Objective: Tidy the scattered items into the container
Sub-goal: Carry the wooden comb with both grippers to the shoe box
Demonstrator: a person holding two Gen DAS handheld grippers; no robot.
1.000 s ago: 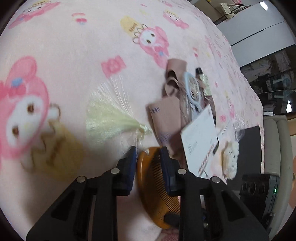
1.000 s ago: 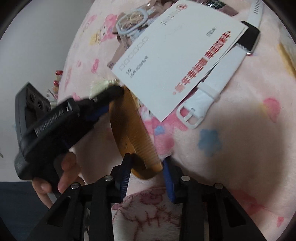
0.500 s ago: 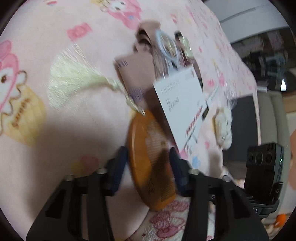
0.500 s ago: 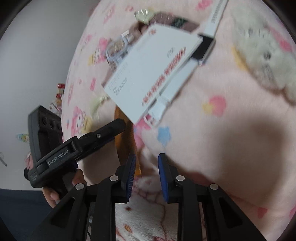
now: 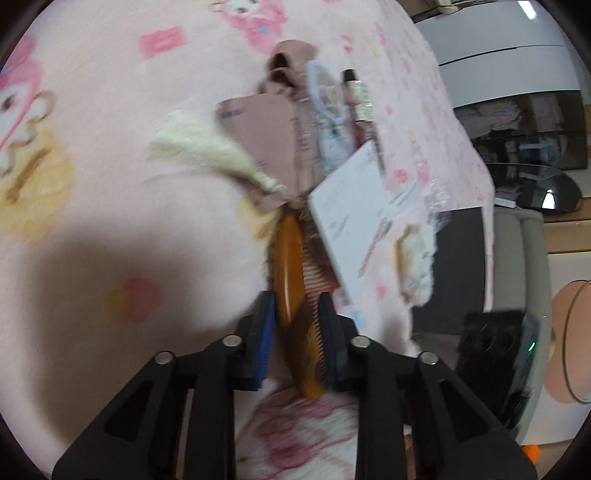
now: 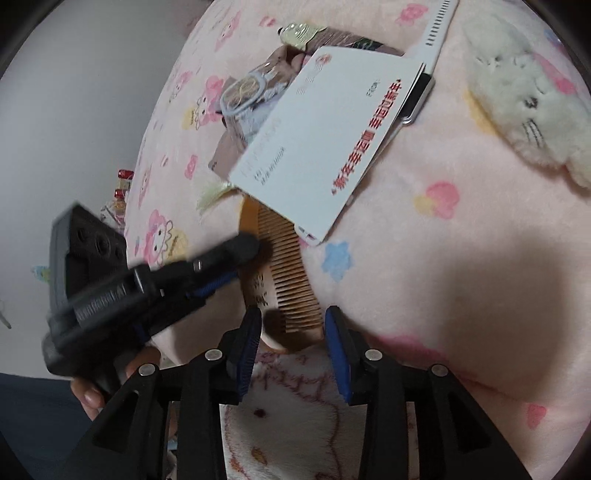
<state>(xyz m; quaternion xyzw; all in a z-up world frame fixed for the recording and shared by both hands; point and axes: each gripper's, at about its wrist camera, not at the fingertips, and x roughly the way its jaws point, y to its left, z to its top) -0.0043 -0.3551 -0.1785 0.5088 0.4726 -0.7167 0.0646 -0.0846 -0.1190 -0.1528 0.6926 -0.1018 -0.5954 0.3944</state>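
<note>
An orange wooden comb (image 5: 291,273) with a pale yellow tassel (image 5: 207,147) lies on the pink blanket, partly under a white envelope (image 5: 351,214). My left gripper (image 5: 297,328) is shut on the comb's near end and tilts it on edge. In the right wrist view the comb (image 6: 284,277) lies just ahead of my right gripper (image 6: 293,332), which is open and empty. The left gripper (image 6: 229,254) comes in from the left onto the comb. No container is in view.
A pile holds a brown pouch (image 5: 266,136), a blue-rimmed watch (image 6: 243,92), a white watch strap (image 6: 436,33) and a gold-capped tube (image 5: 360,99). A white plush cat (image 6: 524,110) lies to the right. The blanket edge and a dark box (image 5: 458,258) are at right.
My left gripper has closed on the comb and turned it on edge, dragging the tassel. My right gripper let go of the comb, closed briefly, and now stands open behind it.
</note>
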